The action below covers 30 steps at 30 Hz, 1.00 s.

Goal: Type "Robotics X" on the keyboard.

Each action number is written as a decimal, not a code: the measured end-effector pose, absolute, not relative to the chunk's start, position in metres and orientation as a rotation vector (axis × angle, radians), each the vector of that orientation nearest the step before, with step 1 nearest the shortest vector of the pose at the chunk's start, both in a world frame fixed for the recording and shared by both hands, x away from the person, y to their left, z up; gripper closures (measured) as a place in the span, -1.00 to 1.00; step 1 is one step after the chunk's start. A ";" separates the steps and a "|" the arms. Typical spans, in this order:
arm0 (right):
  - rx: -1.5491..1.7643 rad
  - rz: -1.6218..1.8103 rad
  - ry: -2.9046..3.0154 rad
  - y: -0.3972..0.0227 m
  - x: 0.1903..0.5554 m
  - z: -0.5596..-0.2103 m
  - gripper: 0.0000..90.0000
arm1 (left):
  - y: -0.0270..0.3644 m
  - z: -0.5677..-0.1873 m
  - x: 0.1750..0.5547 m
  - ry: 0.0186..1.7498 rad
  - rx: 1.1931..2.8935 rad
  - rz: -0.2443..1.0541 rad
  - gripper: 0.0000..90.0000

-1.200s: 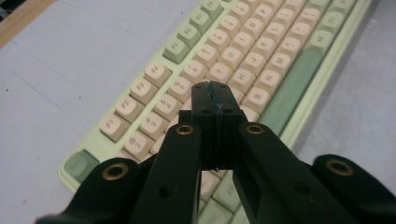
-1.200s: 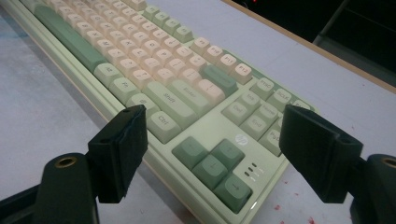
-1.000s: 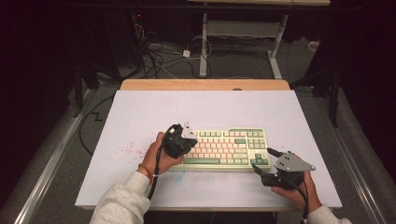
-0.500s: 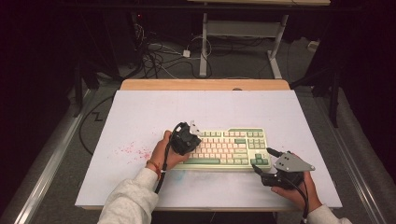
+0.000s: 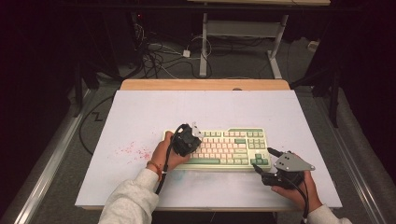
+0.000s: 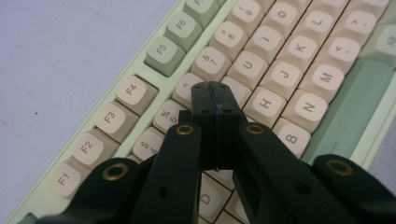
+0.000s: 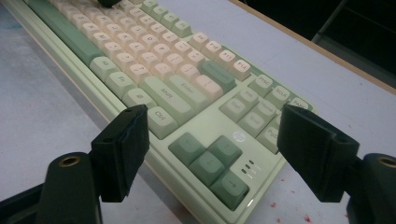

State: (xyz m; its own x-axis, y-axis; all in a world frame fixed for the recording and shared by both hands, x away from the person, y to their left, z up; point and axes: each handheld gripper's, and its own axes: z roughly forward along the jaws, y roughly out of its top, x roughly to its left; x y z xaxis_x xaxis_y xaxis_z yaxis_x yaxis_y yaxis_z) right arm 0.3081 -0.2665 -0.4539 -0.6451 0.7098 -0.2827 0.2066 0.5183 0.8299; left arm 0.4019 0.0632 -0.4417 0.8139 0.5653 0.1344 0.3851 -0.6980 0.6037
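A: Start with the tongs. How do they stand?

B: The left gripper (image 6: 215, 95) has its jaws pressed together with nothing between them, the joined tip down over the keys around 6, T and Y. The right gripper (image 7: 212, 154) has its jaws wide apart, straddling the arrow-key corner without touching it.

A: And the keyboard?

B: The green-and-cream mechanical keyboard (image 5: 233, 147) lies flat just below the middle of the white table (image 5: 140, 116); the left gripper (image 5: 187, 139) sits at its 9 o'clock end, the right gripper (image 5: 273, 161) at 4 o'clock.

A: How should the press go?

B: I'd come straight down with the closed tip centred on one cap, lightly, so a neighbour isn't caught, with the right jaws ready to steady the case.

A: Anything unclear?

B: The tip hides the cap beneath it, so I can't tell which key it touches, if any.
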 end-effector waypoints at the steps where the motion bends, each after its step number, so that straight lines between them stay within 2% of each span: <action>1: 0.740 1.060 2.144 -0.266 0.308 -0.454 -0.43 | 0.065 -0.440 0.401 0.703 2.401 0.420 0.95; 11: 0.748 1.052 2.148 -0.266 0.309 -0.455 -0.43 | 0.080 -0.429 0.383 0.664 2.304 0.488 0.83; 15: 0.750 1.052 2.149 -0.266 0.309 -0.454 -0.43 | 0.088 -0.427 0.376 0.652 2.275 0.513 0.65; 24: 0.752 1.056 2.144 -0.267 0.308 -0.454 -0.42 | 0.107 -0.426 0.360 0.625 2.226 0.627 -0.05; 30: 0.754 1.056 2.142 -0.267 0.309 -0.454 -0.42 | 0.124 -0.430 0.350 0.616 2.200 0.673 -0.39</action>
